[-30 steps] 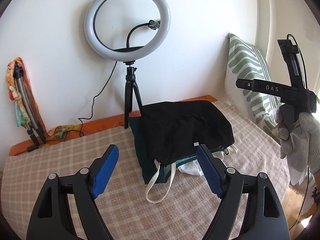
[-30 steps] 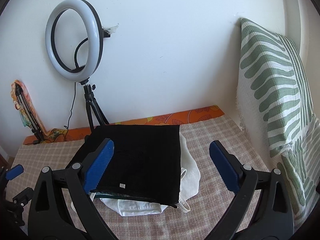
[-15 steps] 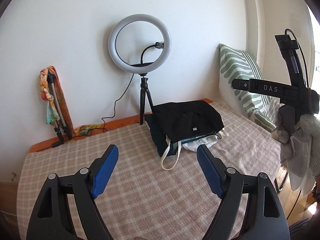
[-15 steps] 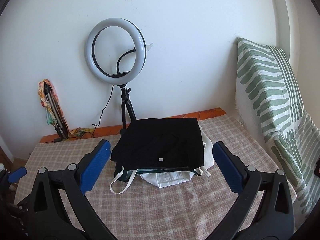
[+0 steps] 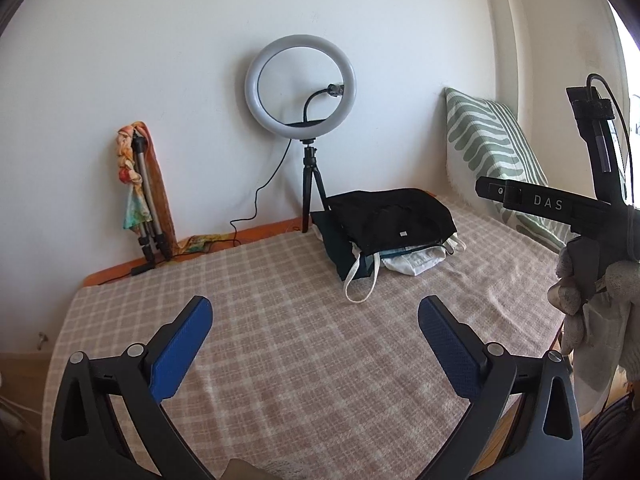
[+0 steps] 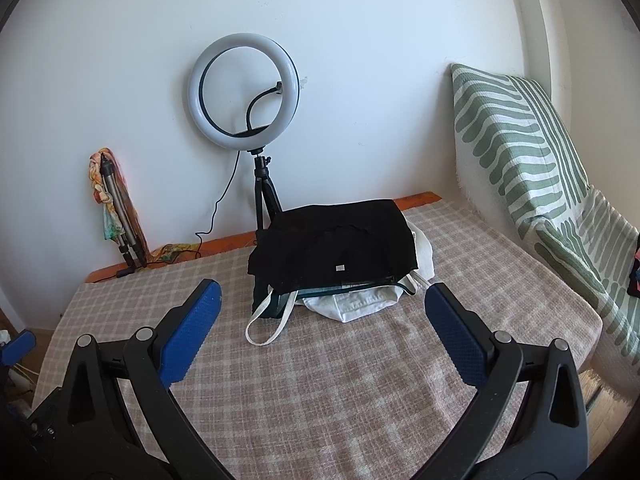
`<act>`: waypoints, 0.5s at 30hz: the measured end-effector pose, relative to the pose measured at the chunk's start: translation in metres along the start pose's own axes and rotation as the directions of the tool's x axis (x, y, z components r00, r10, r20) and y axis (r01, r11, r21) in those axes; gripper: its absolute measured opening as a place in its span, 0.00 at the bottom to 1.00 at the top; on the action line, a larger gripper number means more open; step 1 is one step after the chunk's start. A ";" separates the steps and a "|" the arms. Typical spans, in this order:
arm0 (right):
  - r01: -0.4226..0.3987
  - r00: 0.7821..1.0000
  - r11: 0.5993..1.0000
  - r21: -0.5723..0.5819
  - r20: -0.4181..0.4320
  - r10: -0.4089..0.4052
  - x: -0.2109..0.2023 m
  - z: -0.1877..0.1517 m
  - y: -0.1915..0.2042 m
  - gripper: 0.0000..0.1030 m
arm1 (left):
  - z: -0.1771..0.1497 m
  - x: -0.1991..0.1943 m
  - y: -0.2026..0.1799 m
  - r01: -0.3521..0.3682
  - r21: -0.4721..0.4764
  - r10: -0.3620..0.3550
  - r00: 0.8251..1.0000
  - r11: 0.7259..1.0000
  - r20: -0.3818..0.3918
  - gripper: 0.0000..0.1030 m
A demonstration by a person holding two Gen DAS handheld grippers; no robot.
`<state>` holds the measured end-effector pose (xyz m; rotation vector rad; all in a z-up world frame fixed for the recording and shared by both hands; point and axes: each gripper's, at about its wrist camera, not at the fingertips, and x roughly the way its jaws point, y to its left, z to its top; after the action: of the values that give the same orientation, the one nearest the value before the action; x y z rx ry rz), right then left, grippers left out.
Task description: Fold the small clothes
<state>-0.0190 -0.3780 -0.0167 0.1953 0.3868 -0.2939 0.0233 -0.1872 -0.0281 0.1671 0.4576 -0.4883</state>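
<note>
A stack of folded clothes sits at the back of the checked table cover (image 5: pixel 280 320), near the wall. A black folded garment (image 5: pixel 394 214) (image 6: pixel 336 240) lies on top, over a dark green piece (image 5: pixel 334 248) and a white garment (image 5: pixel 416 260) (image 6: pixel 352 306) with a loose white strap (image 6: pixel 272 320). My left gripper (image 5: pixel 314 320) is open and empty, well back from the stack. My right gripper (image 6: pixel 322 306) is open and empty, also back from the stack; its body and gloved hand show at the right of the left wrist view (image 5: pixel 576 240).
A ring light on a small tripod (image 5: pixel 302 92) (image 6: pixel 244 92) stands behind the stack by the wall. A folded tripod wrapped in cloth (image 5: pixel 140 192) leans at the back left. A green striped pillow (image 6: pixel 520 160) stands along the right side. The table's right edge (image 6: pixel 592 328) drops off.
Both grippers have pulled back and up from the stack, which now looks smaller and farther away. Both stay open and empty. The stack has not moved.
</note>
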 end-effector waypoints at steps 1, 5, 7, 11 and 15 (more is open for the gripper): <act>0.006 1.000 1.000 -0.006 0.003 -0.006 0.000 -0.002 0.001 1.00 | -0.002 0.002 0.000 -0.003 0.001 0.003 1.000 1.000 -0.006 0.99; 0.004 1.000 1.000 0.003 0.019 -0.004 0.000 -0.006 0.002 1.00 | -0.008 0.009 0.000 -0.033 0.010 0.033 0.999 0.999 -0.034 0.99; 0.005 1.000 1.000 0.009 0.027 -0.005 0.002 -0.008 0.002 1.00 | -0.011 0.007 0.001 -0.054 0.011 0.054 0.998 0.998 -0.023 0.99; 0.007 0.999 1.000 0.000 0.043 -0.007 0.004 -0.013 0.004 1.00 | -0.016 0.007 0.001 -0.055 -0.009 0.055 0.998 0.998 -0.033 0.99; 0.002 0.998 1.000 -0.020 0.067 -0.001 0.004 -0.015 0.009 1.00 | -0.021 0.006 -0.002 -0.073 0.005 0.073 0.997 0.997 -0.038 0.99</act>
<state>-0.0179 -0.3671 -0.0312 0.1647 0.3233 -0.2969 0.0193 -0.1861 -0.0498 0.1961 0.4868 -0.4150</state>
